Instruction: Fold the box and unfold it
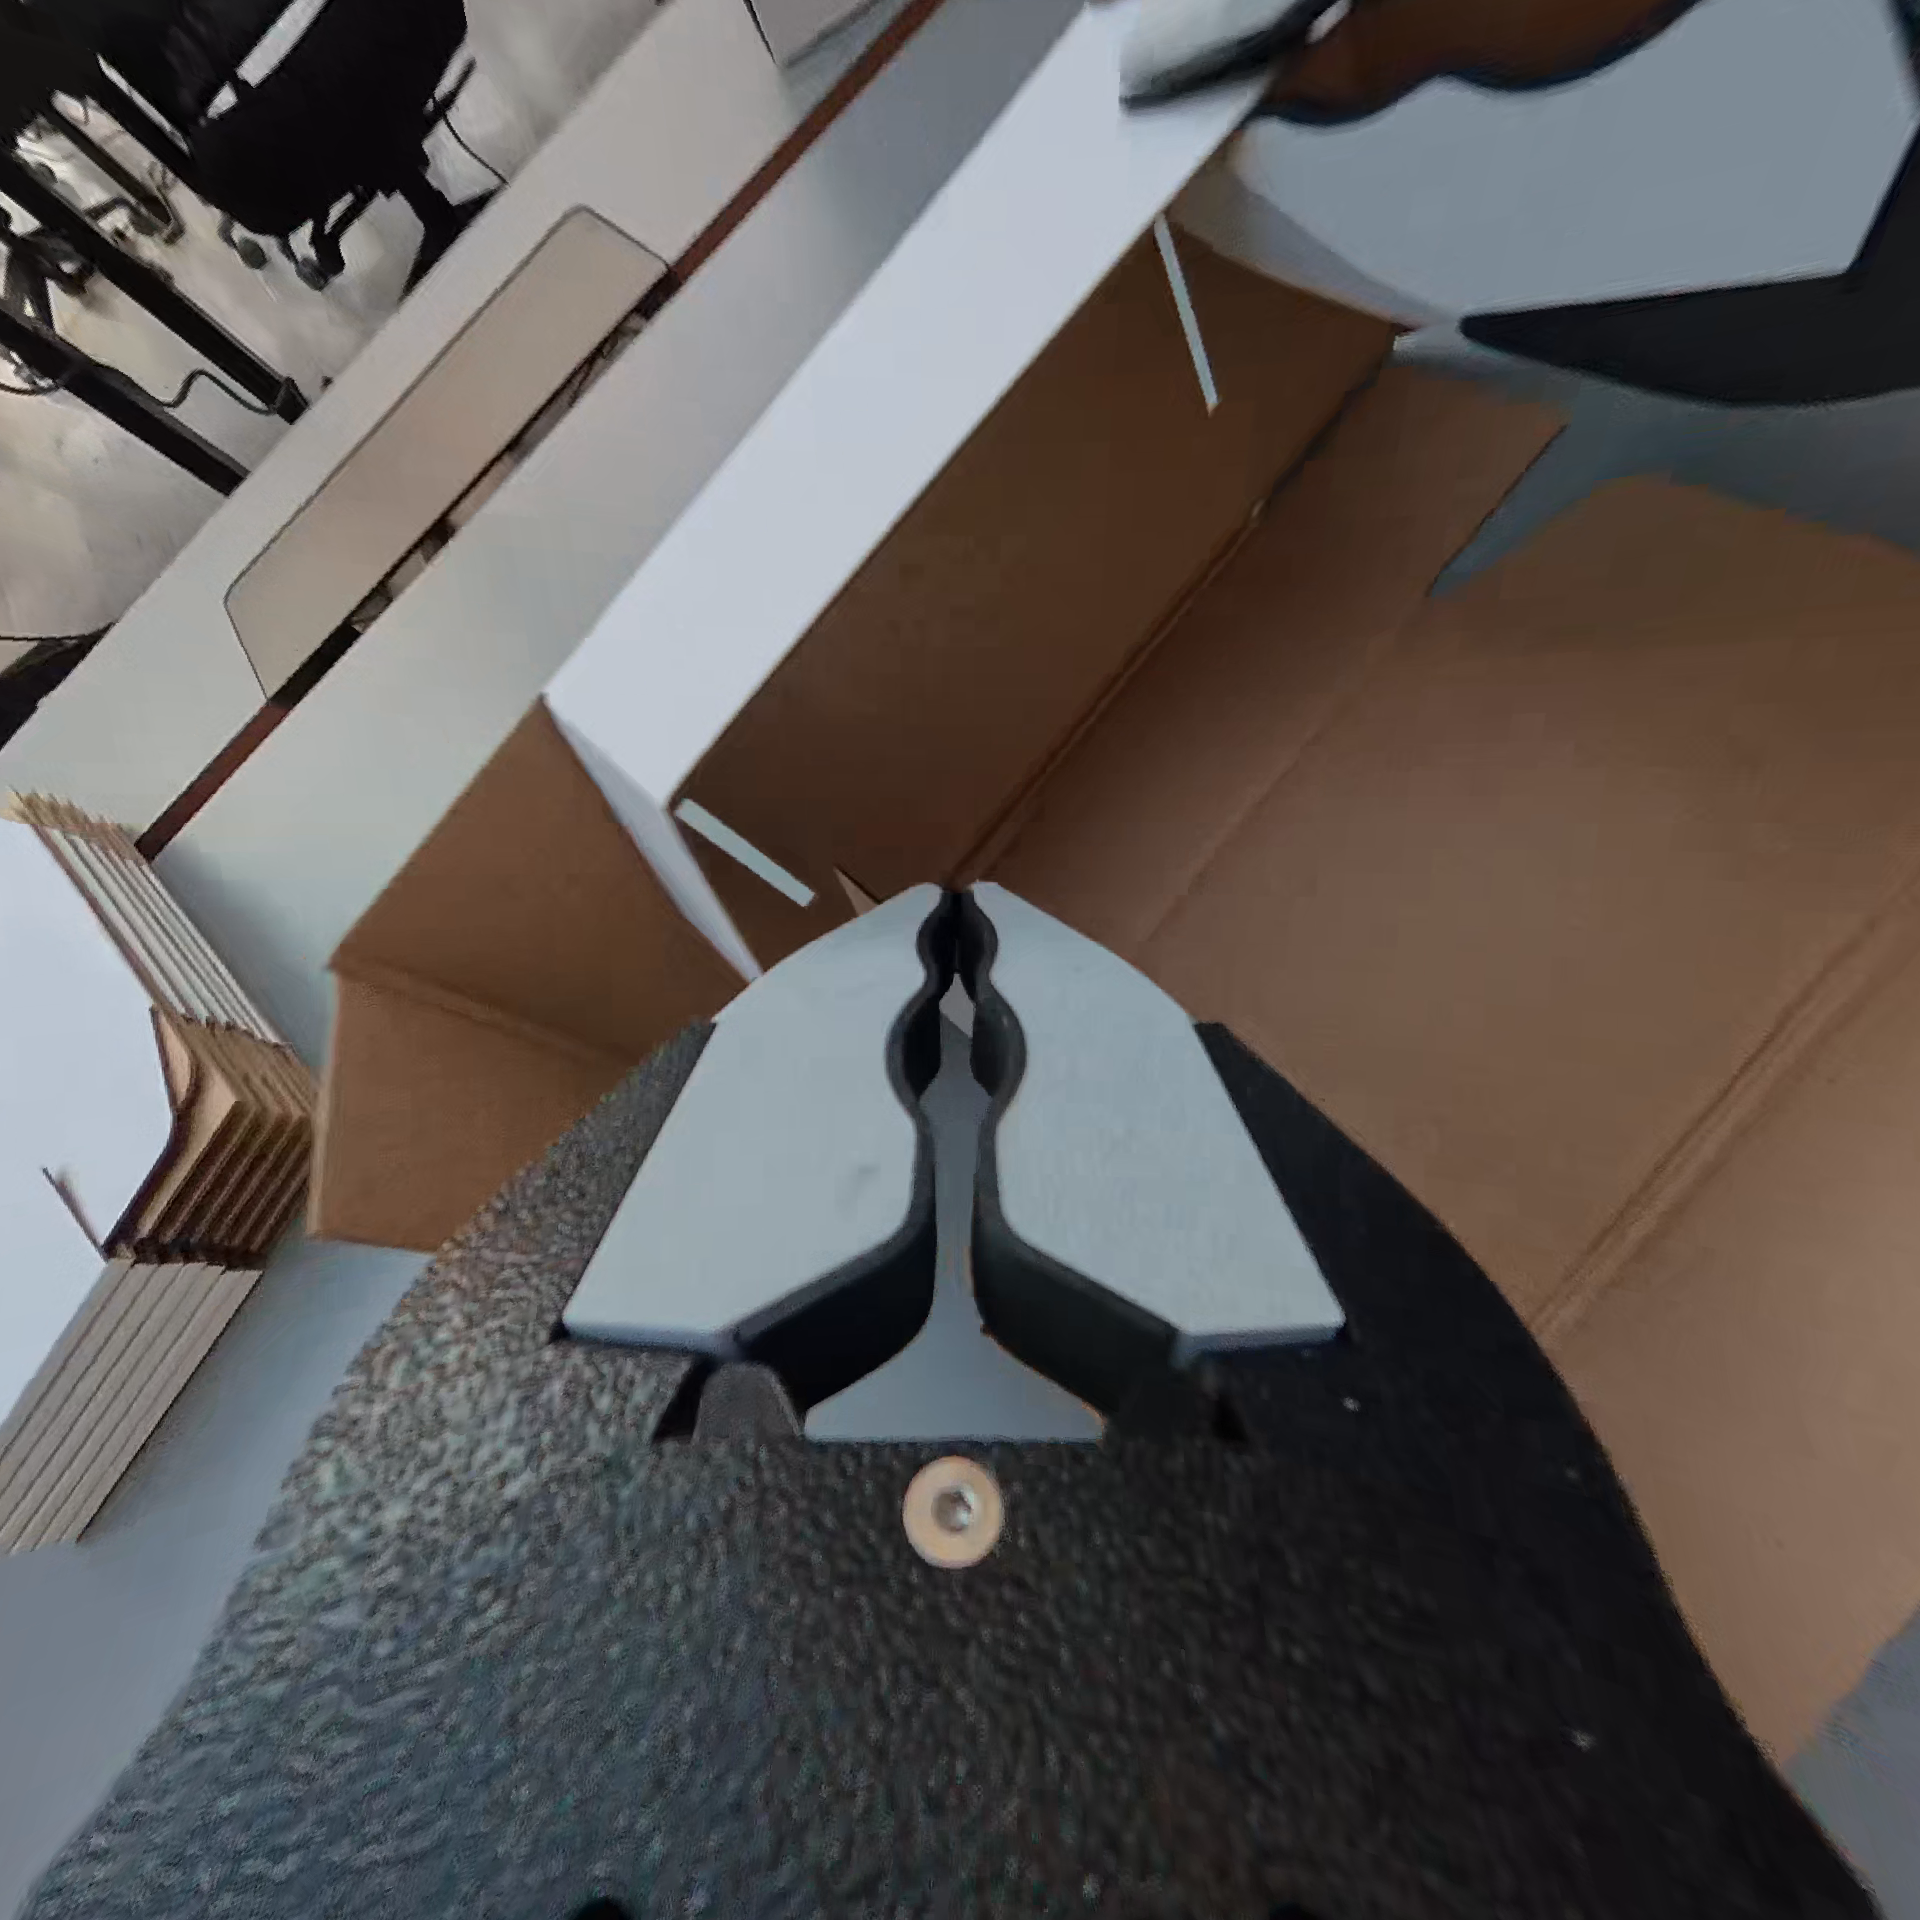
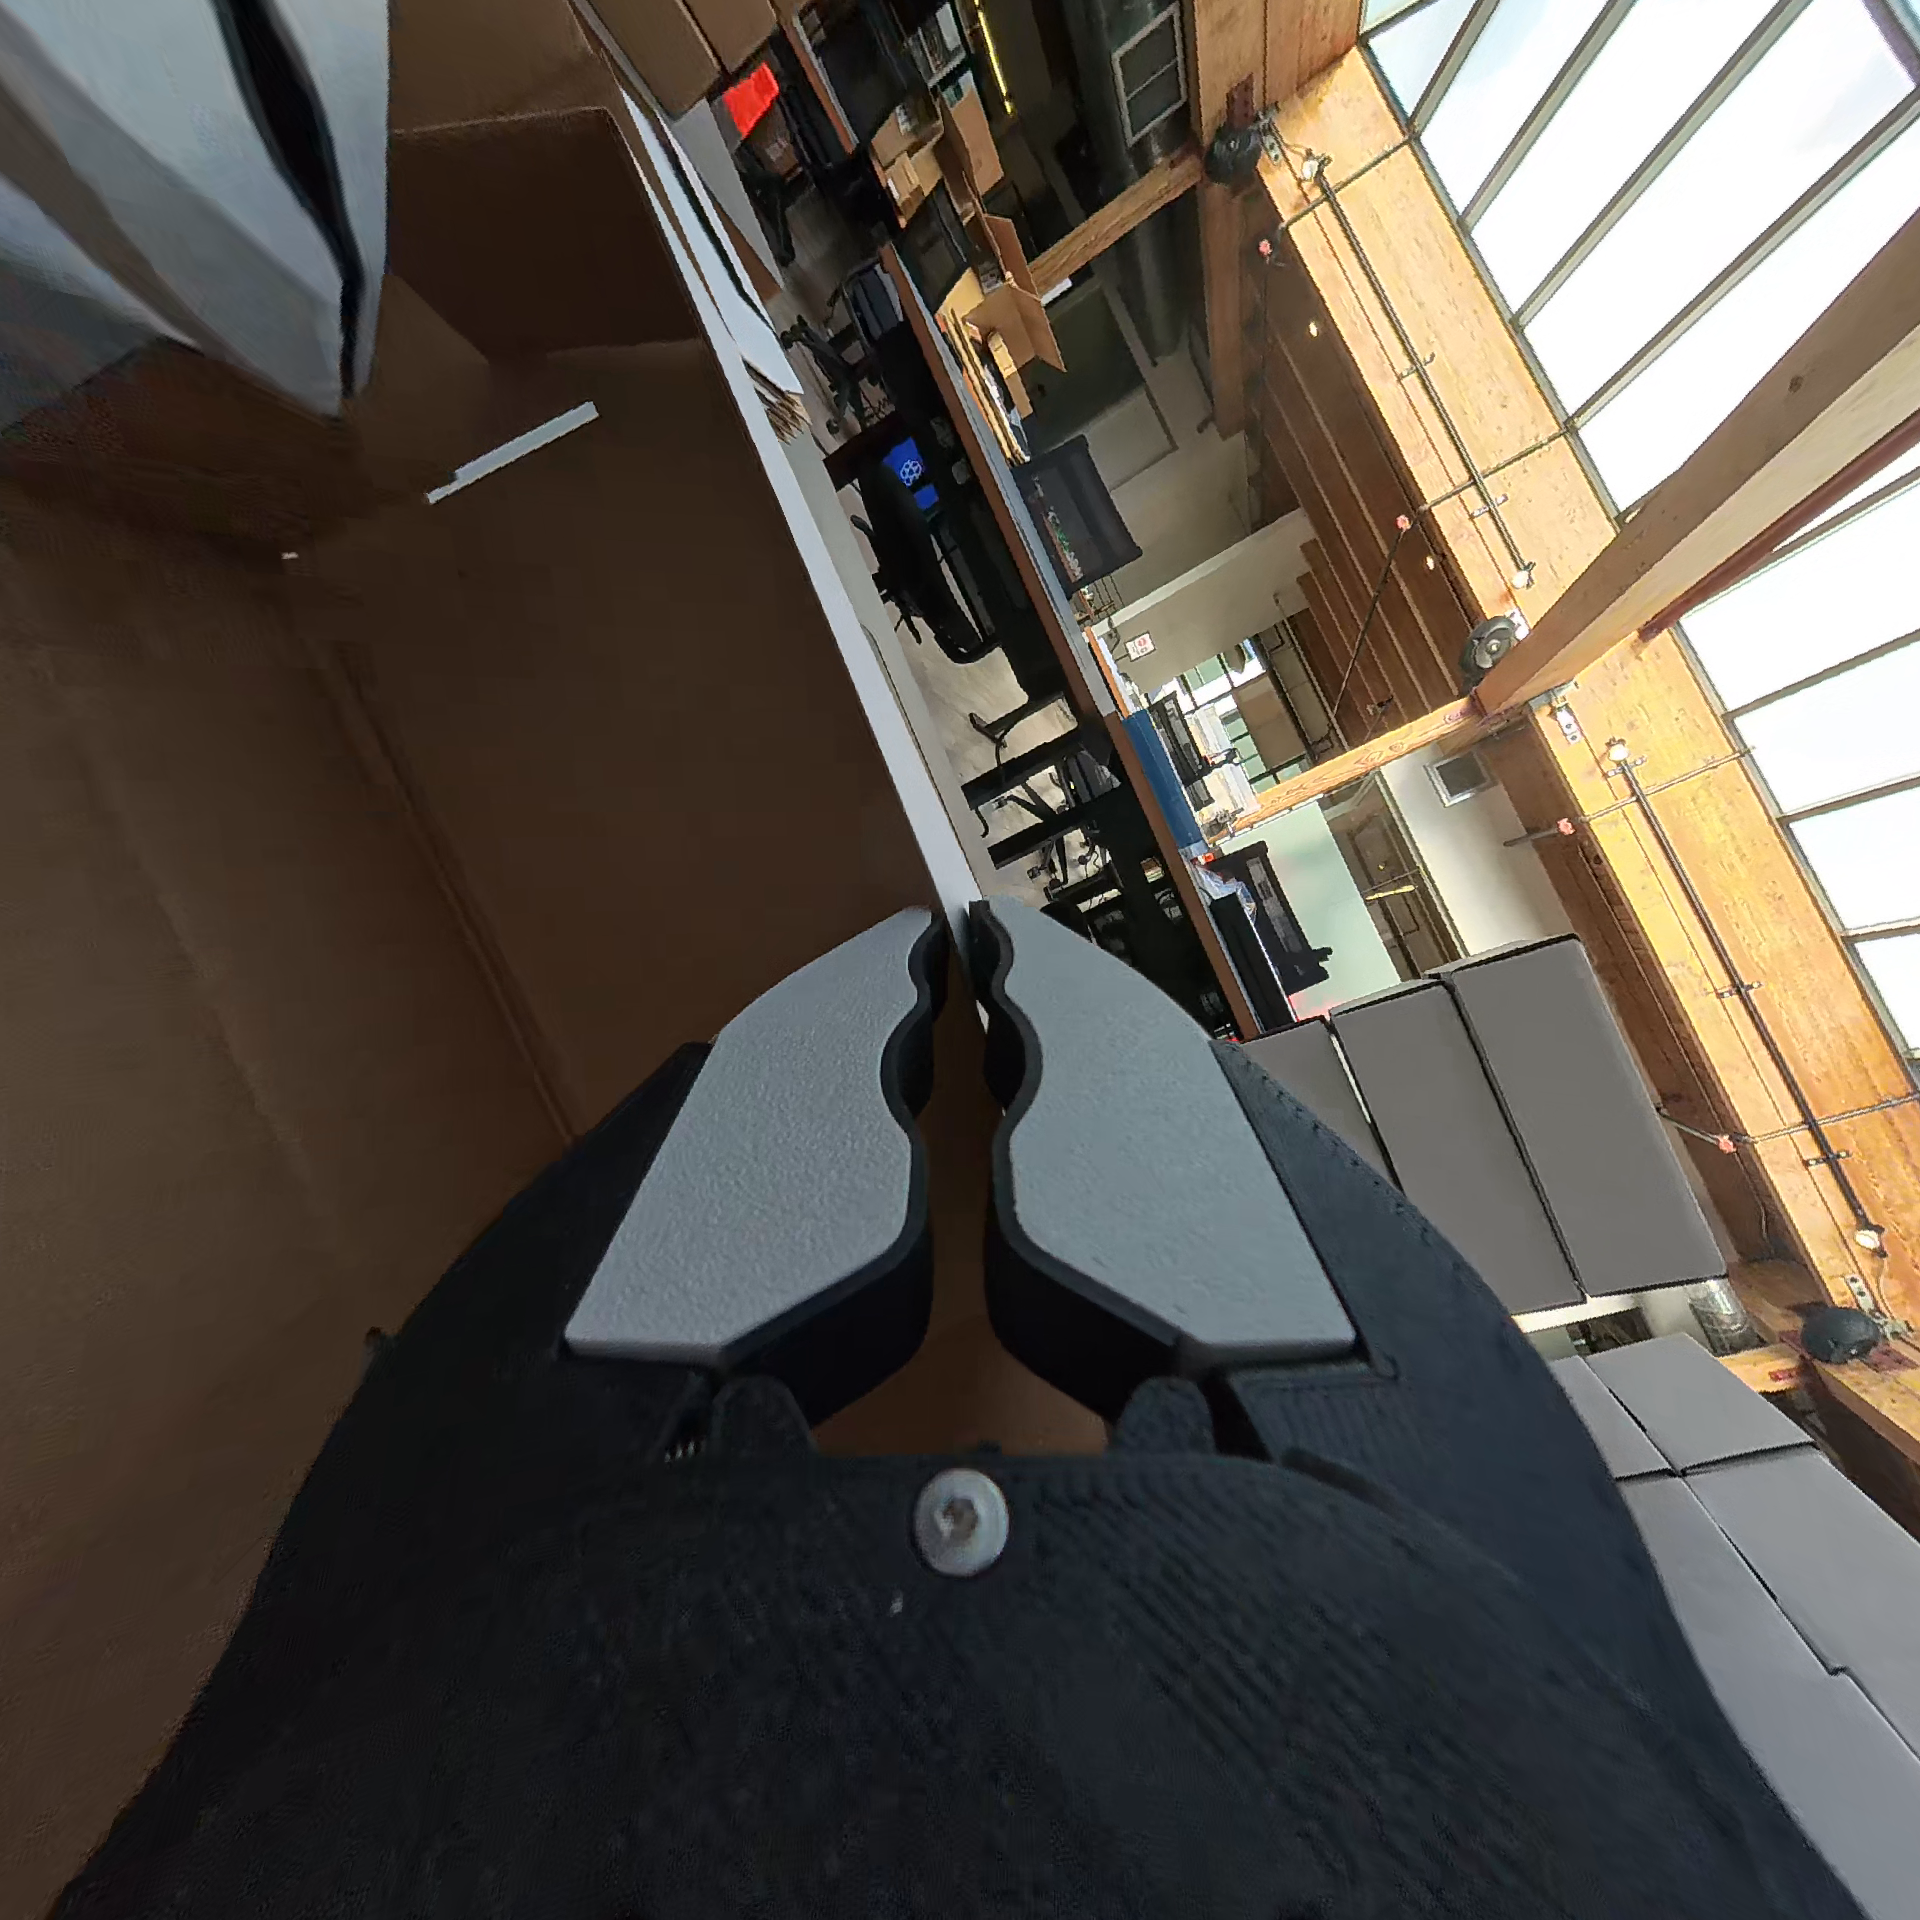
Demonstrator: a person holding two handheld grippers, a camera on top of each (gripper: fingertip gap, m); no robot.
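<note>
Pinching box point(image 1: 1351, 831) wall: left gripper point(image 1: 957, 906), right gripper point(image 2: 958, 914), jaws clamped.

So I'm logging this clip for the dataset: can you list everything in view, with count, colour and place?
Box: one, brown inside and white outside, partly folded on the table, one wall raised.
Table: one, white, under the box.
Flat cardboard sheets: a stack, brown and white, at the left in the left wrist view; count unclear.
Grey boxes: several, folded, at the right in the right wrist view.
Office chairs: several, black, in the room behind.
Windows: a row, bright, high up.
Left hand-held gripper: one, black and grey, shut on a box edge.
Right hand-held gripper: one, black and grey, shut on the raised wall's rim.
</note>
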